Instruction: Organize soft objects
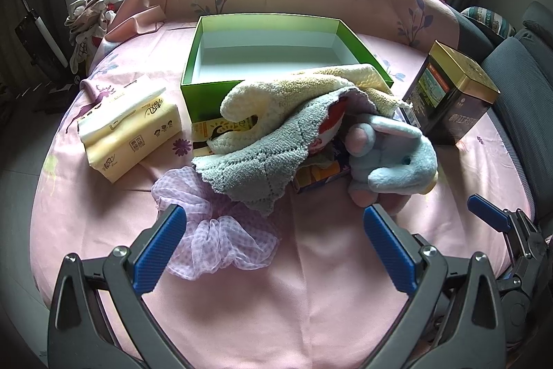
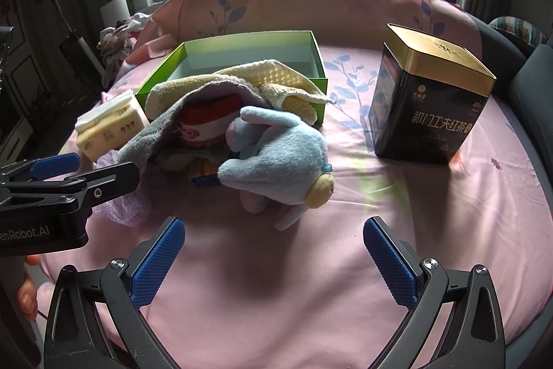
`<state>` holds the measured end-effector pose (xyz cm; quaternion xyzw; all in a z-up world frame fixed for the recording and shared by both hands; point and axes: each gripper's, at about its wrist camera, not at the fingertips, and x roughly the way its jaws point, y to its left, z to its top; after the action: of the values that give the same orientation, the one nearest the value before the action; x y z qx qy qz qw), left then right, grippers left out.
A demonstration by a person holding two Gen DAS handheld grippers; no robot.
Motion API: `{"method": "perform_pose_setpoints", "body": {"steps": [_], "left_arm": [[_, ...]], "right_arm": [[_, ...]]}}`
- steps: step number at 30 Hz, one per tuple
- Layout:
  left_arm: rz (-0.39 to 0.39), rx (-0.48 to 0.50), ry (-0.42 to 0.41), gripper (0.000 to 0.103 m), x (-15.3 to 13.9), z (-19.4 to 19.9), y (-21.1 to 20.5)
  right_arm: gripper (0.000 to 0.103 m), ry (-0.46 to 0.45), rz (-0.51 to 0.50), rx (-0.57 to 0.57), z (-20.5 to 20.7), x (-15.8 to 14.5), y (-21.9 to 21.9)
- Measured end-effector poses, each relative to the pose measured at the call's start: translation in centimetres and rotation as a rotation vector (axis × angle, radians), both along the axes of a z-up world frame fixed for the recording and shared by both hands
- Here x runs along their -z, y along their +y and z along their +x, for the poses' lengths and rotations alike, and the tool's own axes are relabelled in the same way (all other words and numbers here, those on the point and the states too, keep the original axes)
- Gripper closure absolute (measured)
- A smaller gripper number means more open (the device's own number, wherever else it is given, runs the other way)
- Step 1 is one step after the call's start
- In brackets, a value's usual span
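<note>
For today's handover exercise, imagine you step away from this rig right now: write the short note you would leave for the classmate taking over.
Left tool: open, empty, at the pink scrunchie.
Right tool: open, empty, facing the blue plush toy.
Green box: open, nothing inside.
The cream towel leans on the box's front rim, with the grey cloth under it. The tissue pack lies left of the box, the dark tea tin to its right.
Done: nothing sorted yet.
Left: probably move the soft items into the box.

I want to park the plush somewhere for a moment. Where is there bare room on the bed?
Bare sheet lies between the plush and the tea tin, and in front of both claws. The green box is empty. The middle, around the towels, is crowded.
</note>
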<state>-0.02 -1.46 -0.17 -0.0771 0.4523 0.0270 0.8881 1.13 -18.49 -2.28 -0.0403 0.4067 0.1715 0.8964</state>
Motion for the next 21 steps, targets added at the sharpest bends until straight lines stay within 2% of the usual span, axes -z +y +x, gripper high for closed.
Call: {"method": "perform_pose_setpoints", "body": {"steps": [16,18,21], "left_arm": [[-0.017,-0.004,-0.001,0.001,0.2,-0.2,0.7],[-0.041,0.0,-0.001,0.001,0.2,-0.2,1.3],[-0.114,-0.003,0.007,0.001,0.6,-0.3,3.2]], "right_arm": [[0.0,0.004,-0.001,-0.004,0.0,0.1,0.2],[0.0,0.006,0.026,-0.03,-0.2,0.1,0.3],[0.0,0.032,0.136,-0.165,-1.0,0.2,1.1]]}}
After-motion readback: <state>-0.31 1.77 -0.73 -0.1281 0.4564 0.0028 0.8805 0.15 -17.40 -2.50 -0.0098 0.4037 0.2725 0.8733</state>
